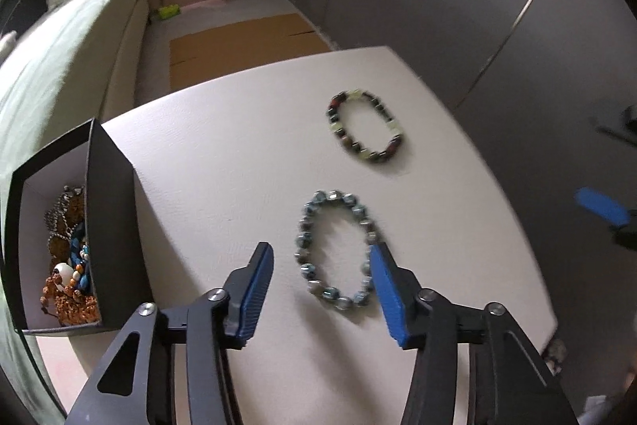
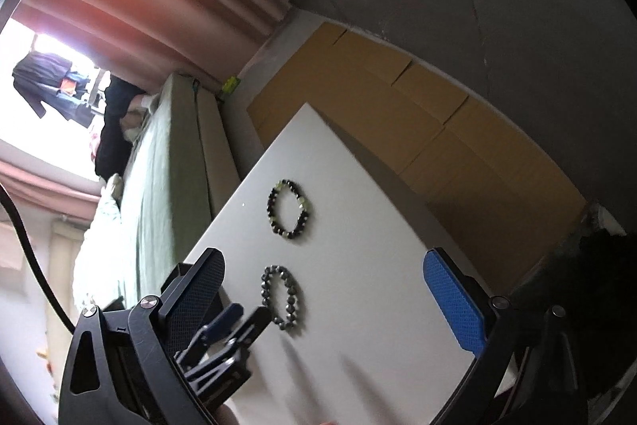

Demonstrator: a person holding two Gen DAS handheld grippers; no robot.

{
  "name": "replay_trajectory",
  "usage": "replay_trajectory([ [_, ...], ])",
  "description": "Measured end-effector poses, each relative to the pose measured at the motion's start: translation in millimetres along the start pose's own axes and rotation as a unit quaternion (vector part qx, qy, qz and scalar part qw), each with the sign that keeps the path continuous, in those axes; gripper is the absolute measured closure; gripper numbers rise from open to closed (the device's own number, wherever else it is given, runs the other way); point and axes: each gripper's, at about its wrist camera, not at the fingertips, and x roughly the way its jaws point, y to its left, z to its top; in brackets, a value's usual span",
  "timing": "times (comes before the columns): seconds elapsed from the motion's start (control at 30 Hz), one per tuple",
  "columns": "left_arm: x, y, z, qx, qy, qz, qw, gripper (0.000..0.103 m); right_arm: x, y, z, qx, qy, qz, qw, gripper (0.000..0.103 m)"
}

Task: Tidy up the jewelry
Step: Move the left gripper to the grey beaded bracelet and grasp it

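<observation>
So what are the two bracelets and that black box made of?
The near bracelet looks like glossy blue-grey beads, glass or polished stone; tiny highlights glint on them. The far bracelet mixes dark, reddish and pale green beads, probably stone, though it is blurred. The box looks like matte black card with a pale lining: thin, flat walls and sharp corners.

1. No text, label, brand, number or sign can be read in either wrist view.
</observation>
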Motion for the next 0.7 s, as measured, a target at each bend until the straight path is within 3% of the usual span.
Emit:
replay_trajectory([
  [0.17, 9, 0, -3, 0.009, -0.001, 0.020, 0.9998, 0.064, -1, 2, 1, -0.013, -0.014, -0.026, 0.999, 0.002],
  [0.27, 8, 4, -4, 0.009, -0.008, 0.035, 0.9993, 0.093, -2, 5, 0, -0.018, -0.016, -0.033, 0.999, 0.002],
  [0.37, 4, 14, -1, -0.018, -0.014, 0.003, 0.9997, 0.094, 0, 7, 1, -0.027, -0.019, -0.041, 0.999, 0.002],
  [0.7, -47, 29, 12, -0.043, -0.087, -0.037, 0.9946, 0.094, 26, 18, -2, -0.049, 0.006, -0.033, 0.998, 0.003],
])
